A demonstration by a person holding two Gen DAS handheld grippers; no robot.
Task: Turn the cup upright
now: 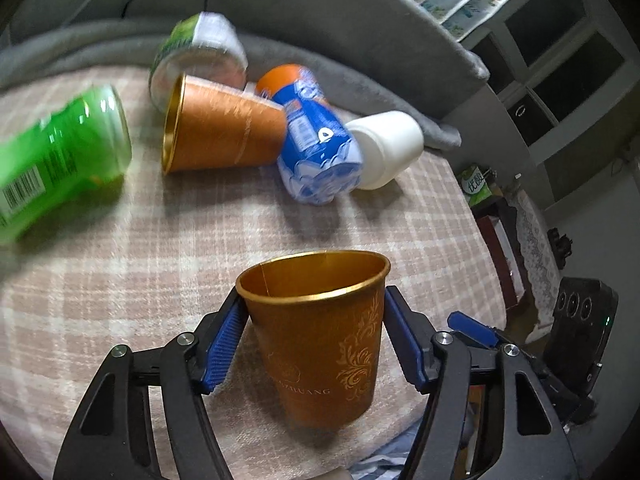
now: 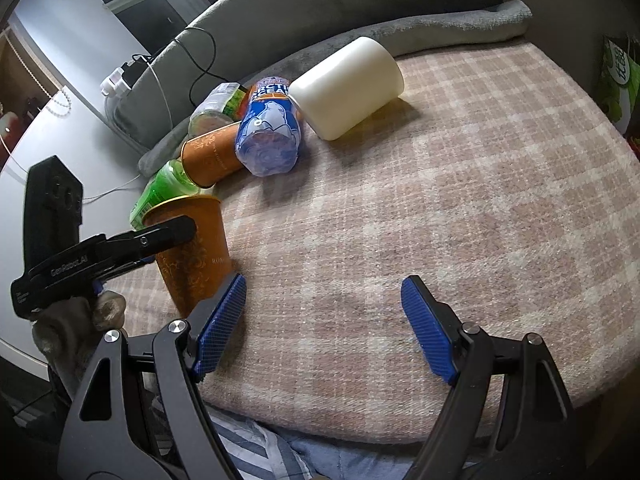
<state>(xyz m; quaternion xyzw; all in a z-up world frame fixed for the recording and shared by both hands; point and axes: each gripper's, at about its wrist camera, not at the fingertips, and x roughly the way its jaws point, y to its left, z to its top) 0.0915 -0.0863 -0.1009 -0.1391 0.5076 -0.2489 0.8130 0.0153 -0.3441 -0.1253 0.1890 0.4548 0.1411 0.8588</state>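
A gold-lined orange paper cup (image 1: 320, 344) stands mouth up between the blue pads of my left gripper (image 1: 314, 340), which is shut on its sides near the front edge of the checked blanket (image 1: 160, 248). The same cup shows at the left of the right wrist view (image 2: 192, 256), with the left gripper's black finger across it. A second orange cup (image 1: 224, 128) lies on its side further back, also seen in the right wrist view (image 2: 212, 156). My right gripper (image 2: 324, 320) is open and empty over the blanket.
A green can (image 1: 60, 164), a blue-and-orange bottle (image 1: 316, 148), a white cup (image 1: 384, 148) and a green-white tub (image 1: 200, 56) lie tipped around the second cup. A grey padded rim (image 1: 360, 20) curves behind. The blanket's edge drops off at right.
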